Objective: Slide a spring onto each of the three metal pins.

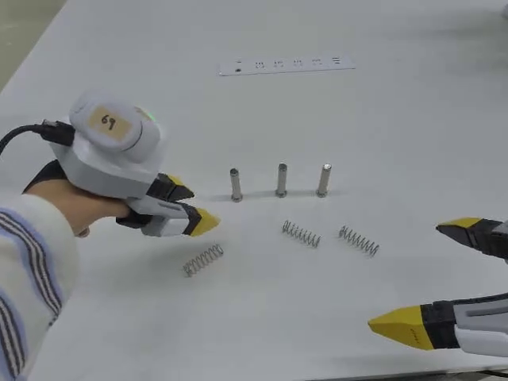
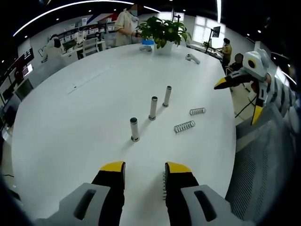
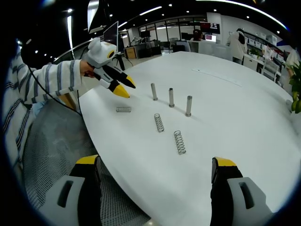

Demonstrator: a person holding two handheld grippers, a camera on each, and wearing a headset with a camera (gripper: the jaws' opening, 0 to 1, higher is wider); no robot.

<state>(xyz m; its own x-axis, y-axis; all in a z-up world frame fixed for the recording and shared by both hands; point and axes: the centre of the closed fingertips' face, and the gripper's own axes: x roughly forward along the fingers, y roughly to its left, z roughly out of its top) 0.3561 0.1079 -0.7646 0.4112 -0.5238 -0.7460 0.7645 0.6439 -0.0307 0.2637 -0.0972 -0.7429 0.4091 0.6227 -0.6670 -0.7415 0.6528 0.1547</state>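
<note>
1. Three metal pins (image 1: 282, 179) are seen upright in a row on the white table (image 1: 397, 119), all bare.
2. Three springs (image 1: 302, 233) are laid flat just in front of them.
3. The left gripper (image 1: 198, 208) is held near the leftmost spring (image 1: 203, 259), jaws slightly parted, empty.
4. The right gripper (image 1: 425, 276) is held wide apart, empty, off to the right of the springs.
5. A power strip (image 1: 286, 65) is seen beyond the pins.

We record a white worktable (image 1: 413, 119), a white power strip (image 1: 286, 65) upper centre in the head view, a potted plant (image 2: 162, 30) top centre in the left gripper view, a dark ceiling (image 3: 188, 10) with light strips (image 3: 150, 10) in the right gripper view.
</note>
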